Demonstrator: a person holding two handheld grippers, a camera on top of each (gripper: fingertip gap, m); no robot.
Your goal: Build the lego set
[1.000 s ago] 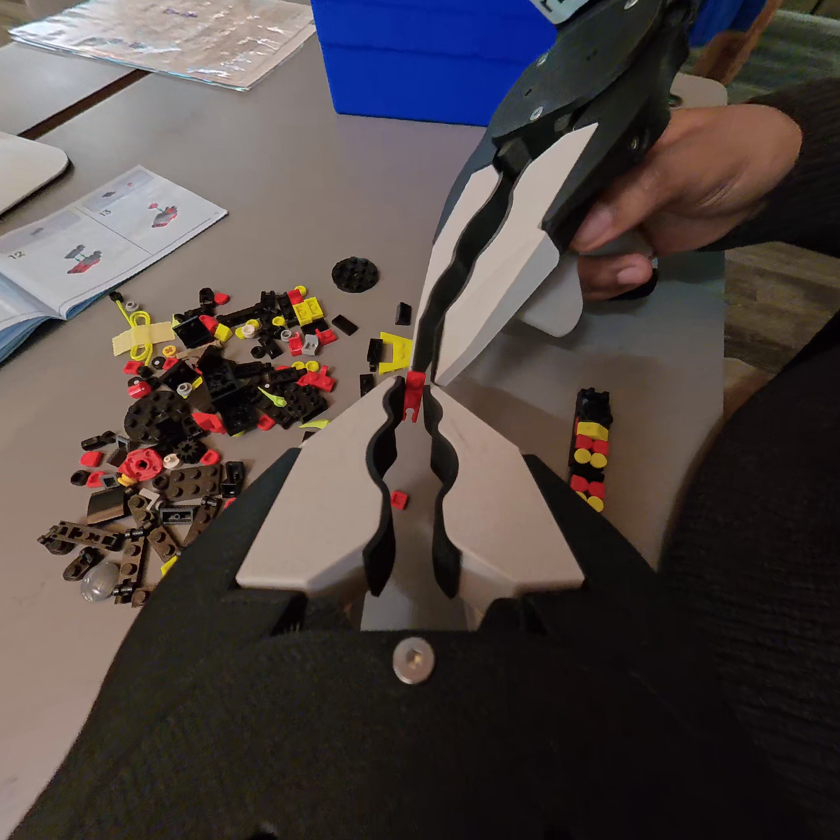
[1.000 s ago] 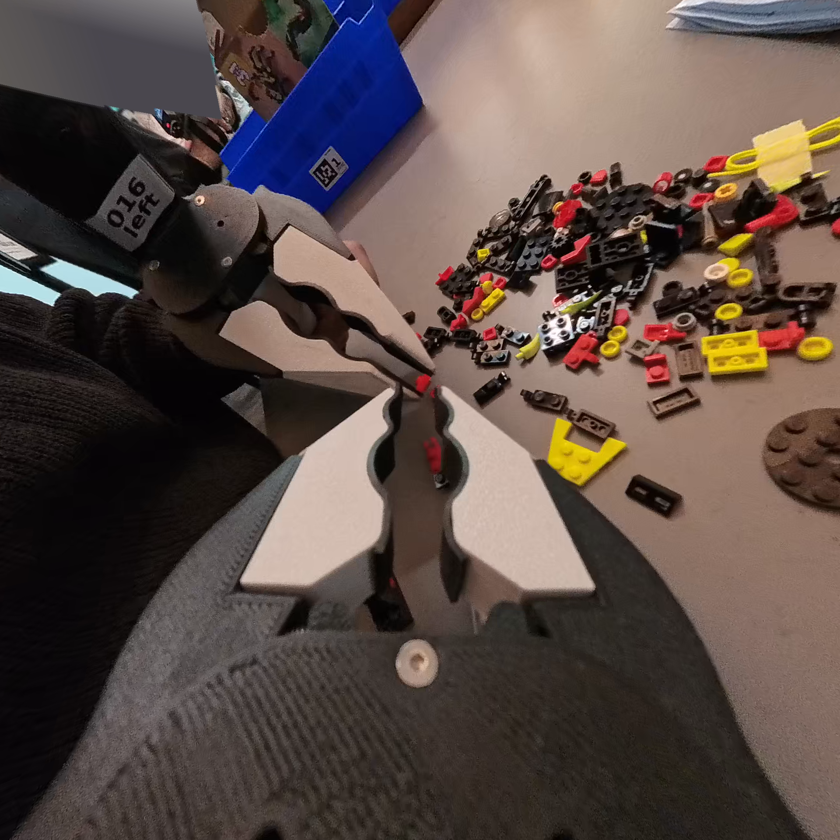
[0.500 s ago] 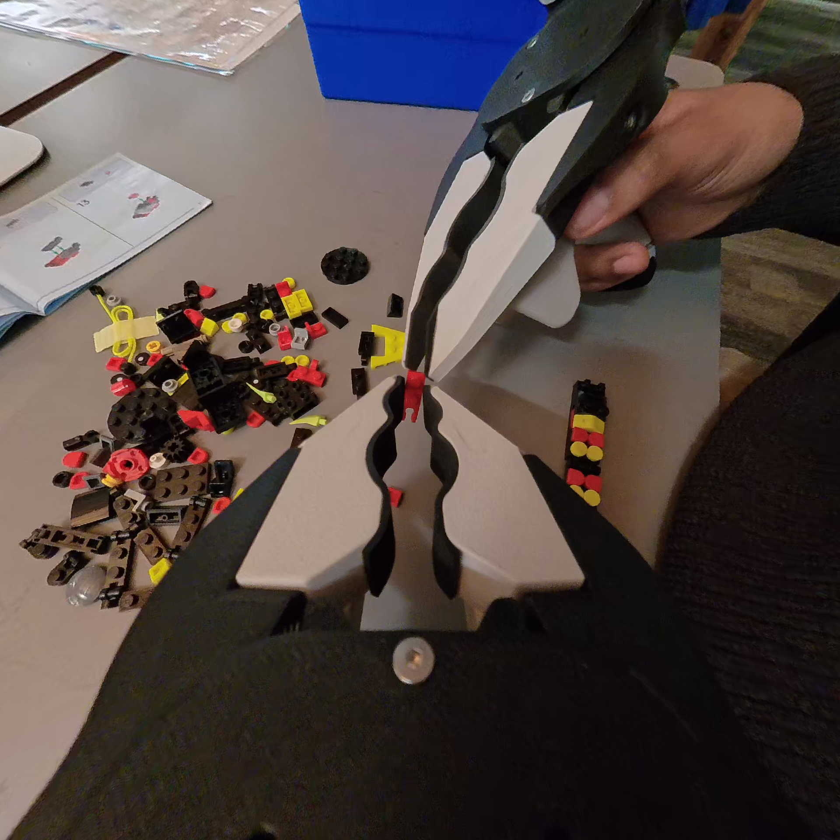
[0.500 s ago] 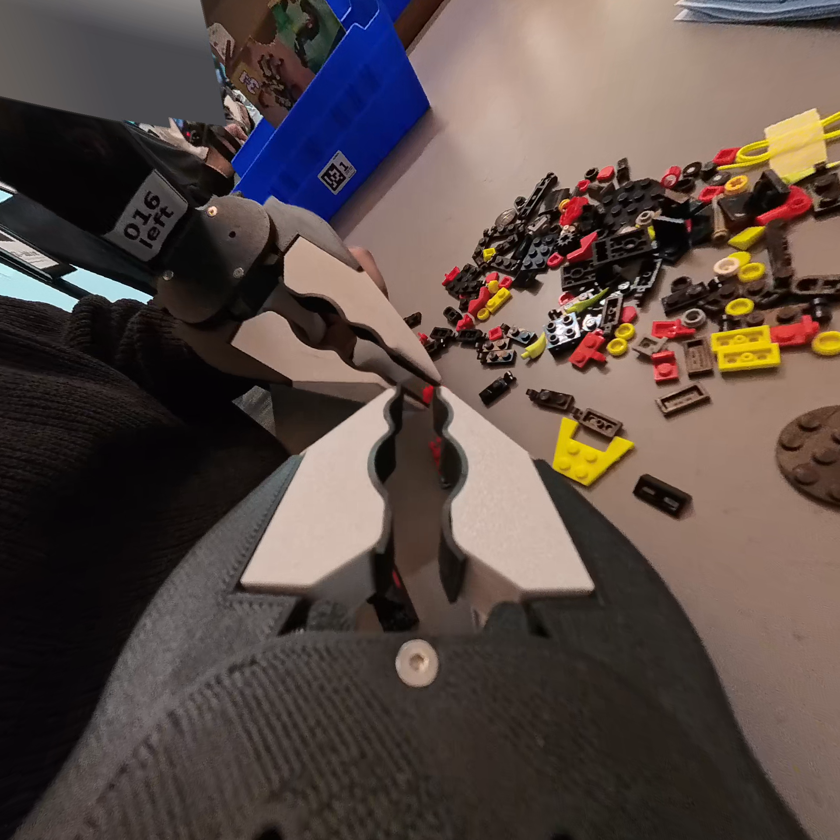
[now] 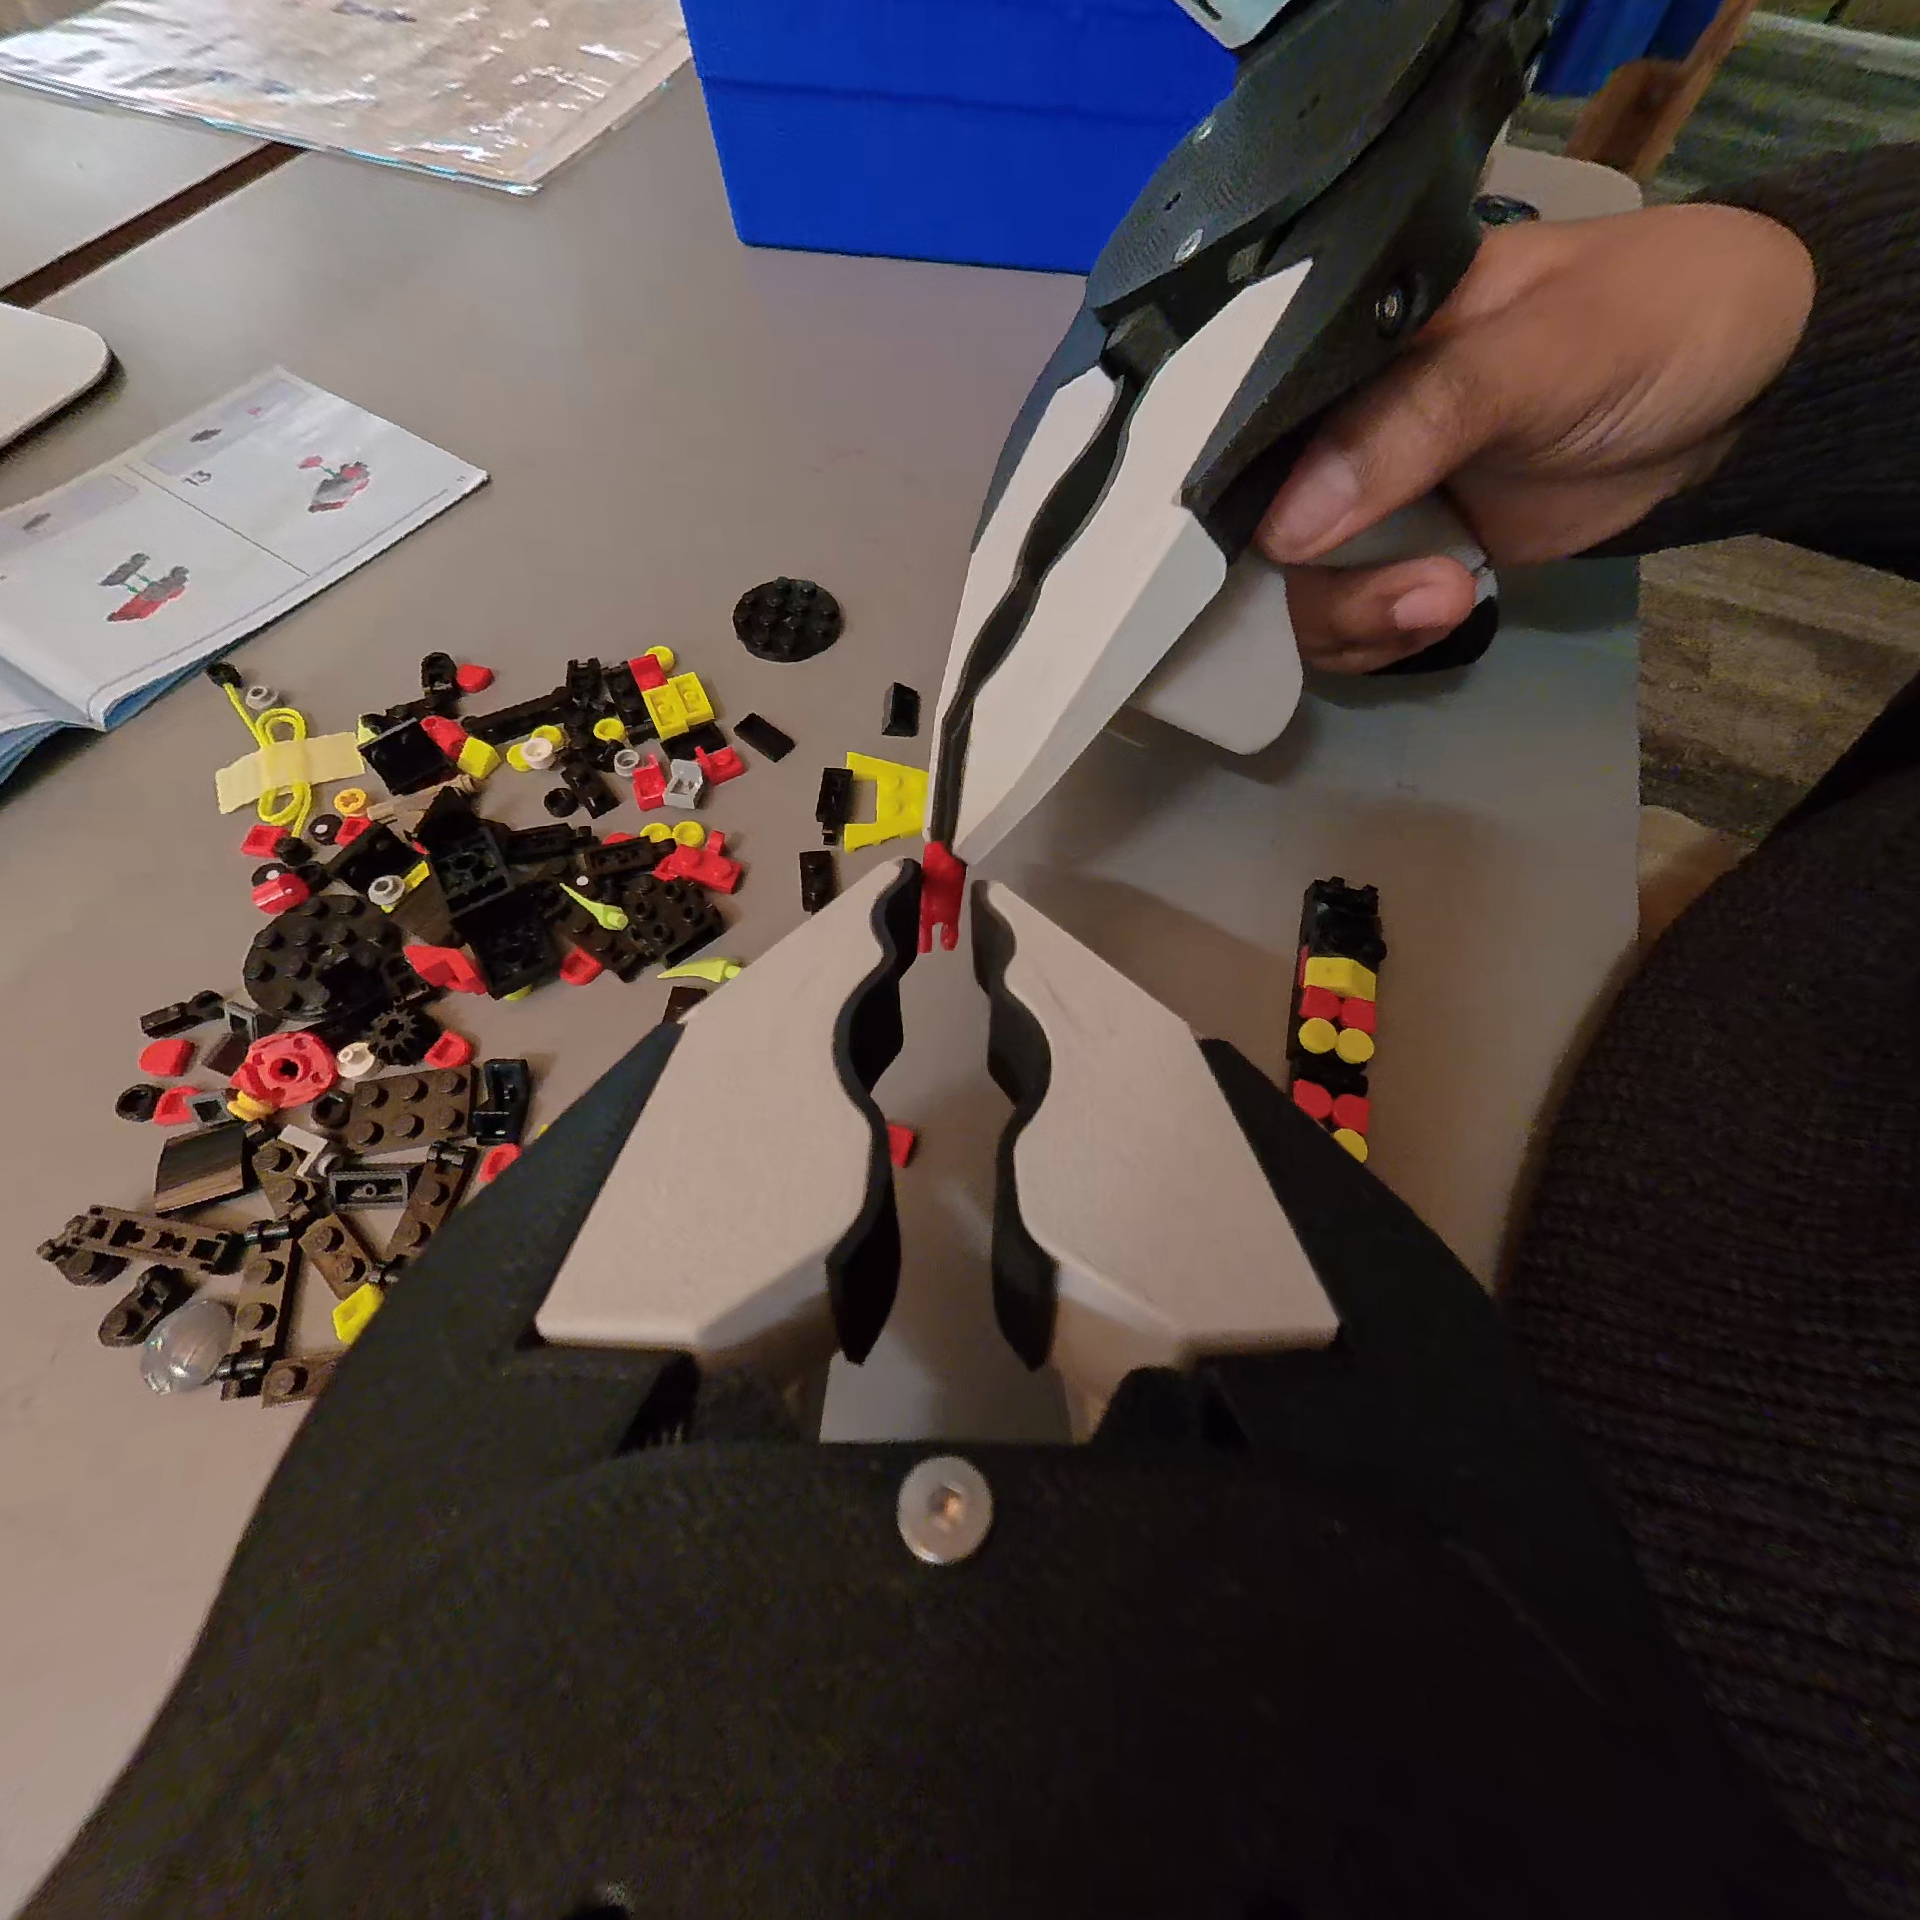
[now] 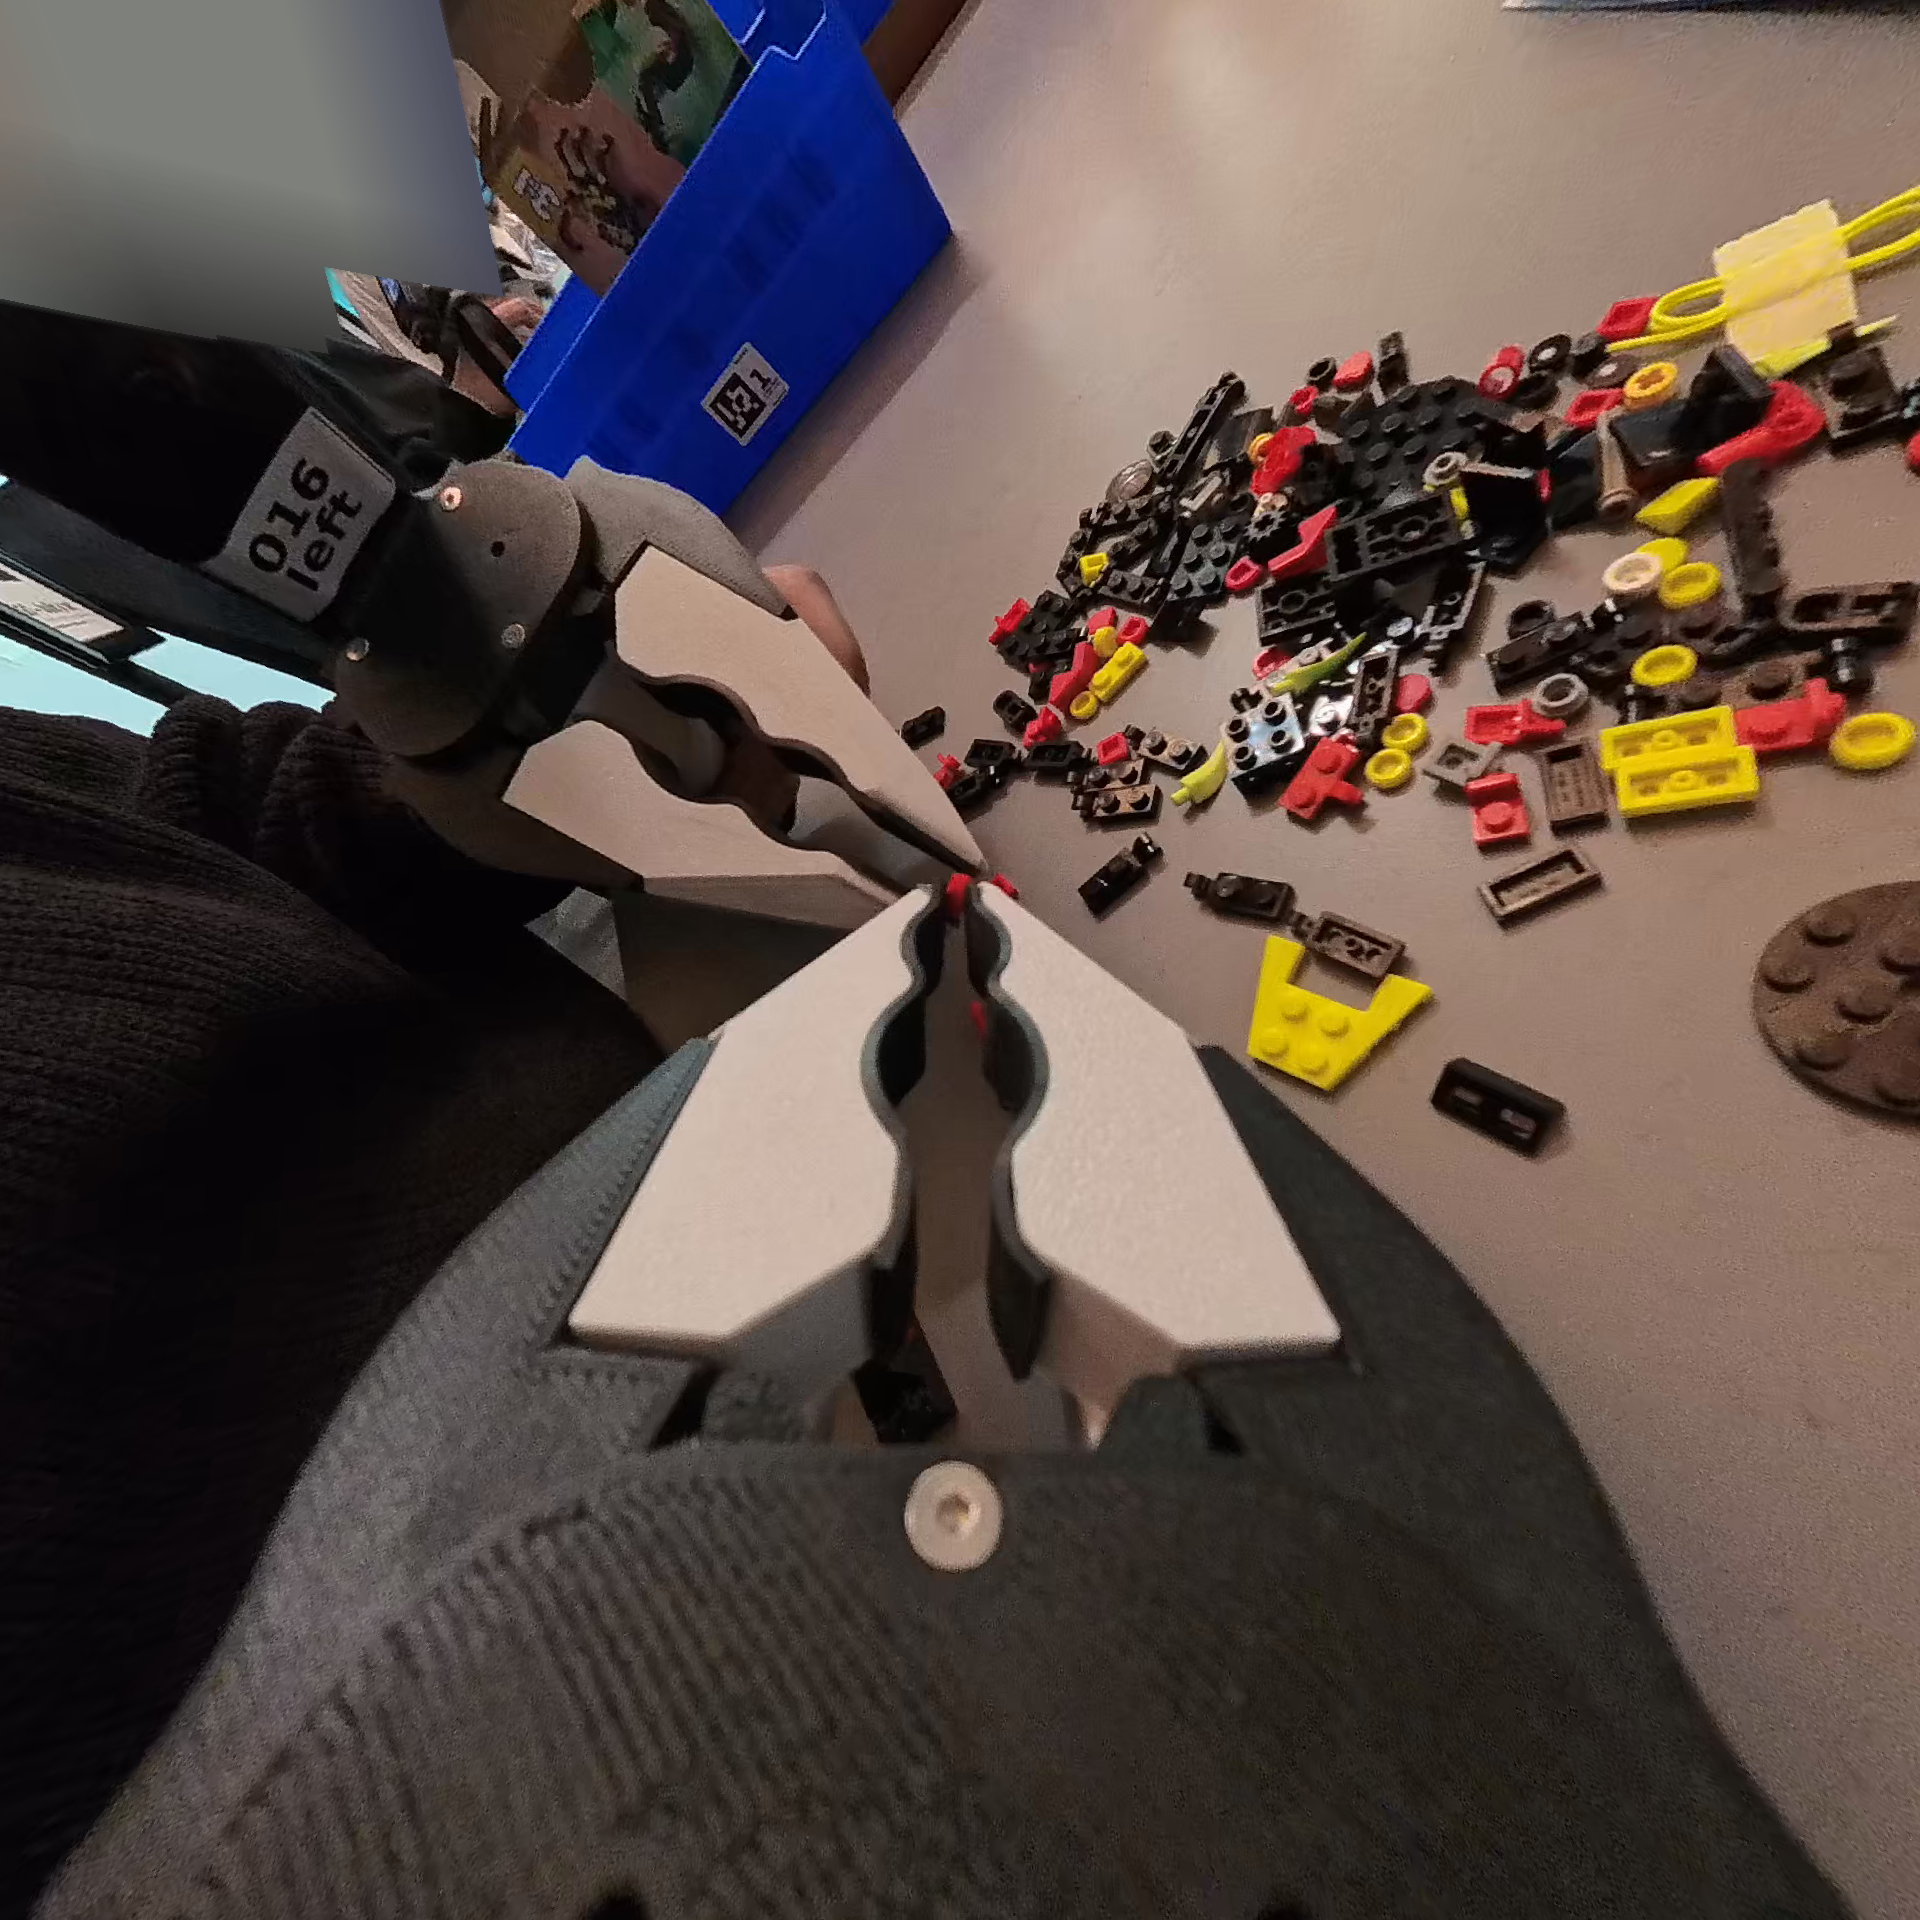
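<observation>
**Inspector:** Left wrist view first. What is the item?

**Assistant:** A small red plastic clip piece, narrow, with two short prongs at its lower end. It is held above the grey table, nipped at the tip of the left gripper, whose grey jaws stand narrow around it. The right gripper comes down from above, jaws nearly together, its tip touching the piece's top. A hand grips its handle.

**Inspector:** Surroundings?

**Assistant:** A loose pile of black, red and yellow bricks lies left. A long black strip topped with red and yellow studs lies right, well apart from the pile. An open instruction booklet carries printed step numbers and drawings. A blue plastic bin stands behind.

**Inspector:** Right wrist view?

**Assistant:** Both tips meet on the red piece; the right gripper is pinched on it, the left gripper arrives from the left. Only this view shows a grey tag with printed characters on the left gripper, a square coded sticker on the bin, and a printed carton inside it. The stud strip and booklet show only in the other view.
</observation>
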